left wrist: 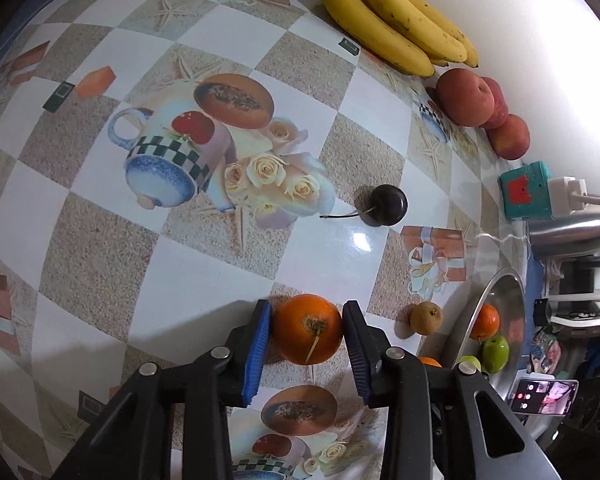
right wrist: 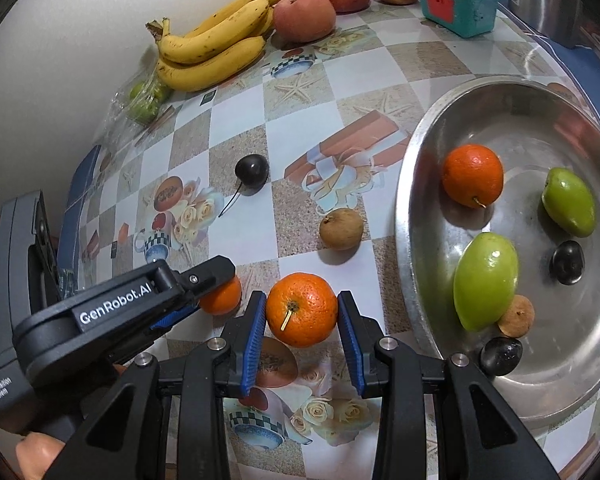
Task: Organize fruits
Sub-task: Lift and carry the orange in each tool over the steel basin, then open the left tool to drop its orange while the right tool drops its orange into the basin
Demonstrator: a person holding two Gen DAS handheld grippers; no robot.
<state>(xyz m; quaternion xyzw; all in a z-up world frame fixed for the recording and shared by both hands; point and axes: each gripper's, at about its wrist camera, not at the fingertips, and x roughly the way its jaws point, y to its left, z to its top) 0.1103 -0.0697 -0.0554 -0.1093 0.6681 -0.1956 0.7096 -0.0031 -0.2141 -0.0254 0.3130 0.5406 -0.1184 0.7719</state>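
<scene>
My left gripper [left wrist: 308,308] is shut on an orange [left wrist: 307,328], its blue pads pressing both sides, low over the patterned tablecloth. From the right wrist view the left gripper [right wrist: 208,292] comes in from the left with that orange [right wrist: 222,296] partly hidden. My right gripper [right wrist: 302,298] is shut on a second orange [right wrist: 302,310] just beside it. A steel plate [right wrist: 410,184] to the right holds a third orange [right wrist: 473,175], two green fruits [right wrist: 486,280], dark plums [right wrist: 567,262] and a small brown fruit [right wrist: 516,316].
A dark stalked fruit [right wrist: 252,169] and a brown fruit [right wrist: 341,228] lie loose on the table. Bananas [right wrist: 216,48], red peaches [right wrist: 304,16] and a bag of green fruit [right wrist: 146,98] line the wall. A teal box [right wrist: 458,4] stands at the back right.
</scene>
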